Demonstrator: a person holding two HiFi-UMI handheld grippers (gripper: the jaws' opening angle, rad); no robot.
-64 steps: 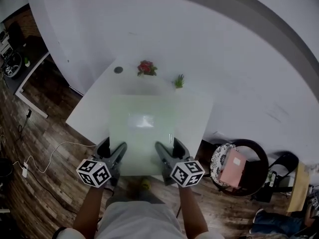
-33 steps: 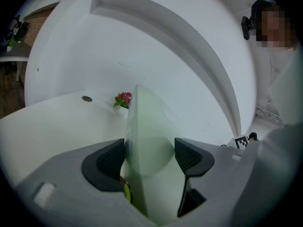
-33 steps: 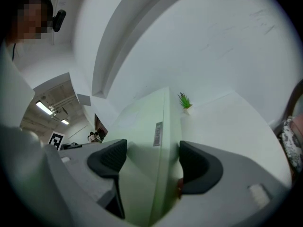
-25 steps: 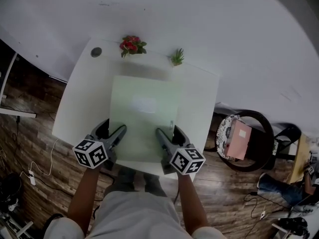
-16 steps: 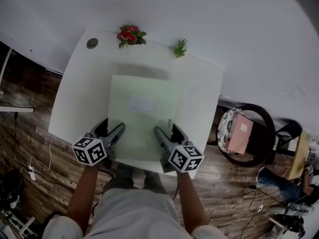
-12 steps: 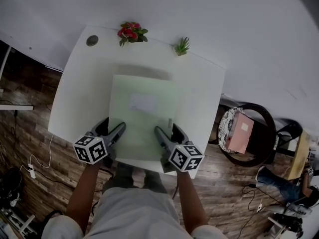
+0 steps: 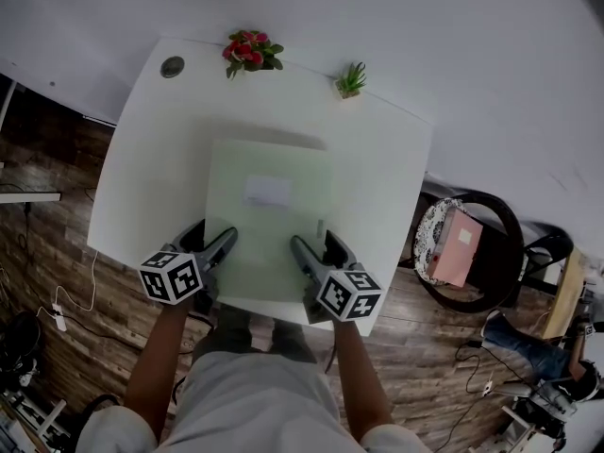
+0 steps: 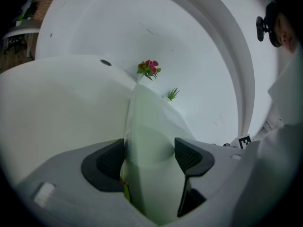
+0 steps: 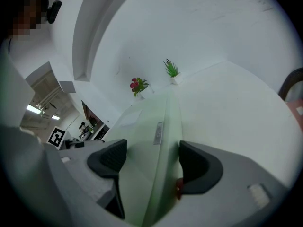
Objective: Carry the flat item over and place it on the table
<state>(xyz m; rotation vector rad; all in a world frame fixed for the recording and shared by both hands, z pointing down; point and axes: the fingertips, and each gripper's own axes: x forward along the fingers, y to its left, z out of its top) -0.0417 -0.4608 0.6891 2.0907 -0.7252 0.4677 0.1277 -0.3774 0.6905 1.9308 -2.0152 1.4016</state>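
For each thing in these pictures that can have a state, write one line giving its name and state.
green panel: gripped at its near edge, over the white table
left gripper: shut on the green panel
right gripper: shut on the green panel
red flowers: upright, table's far edge
green plant: upright, table's far edge
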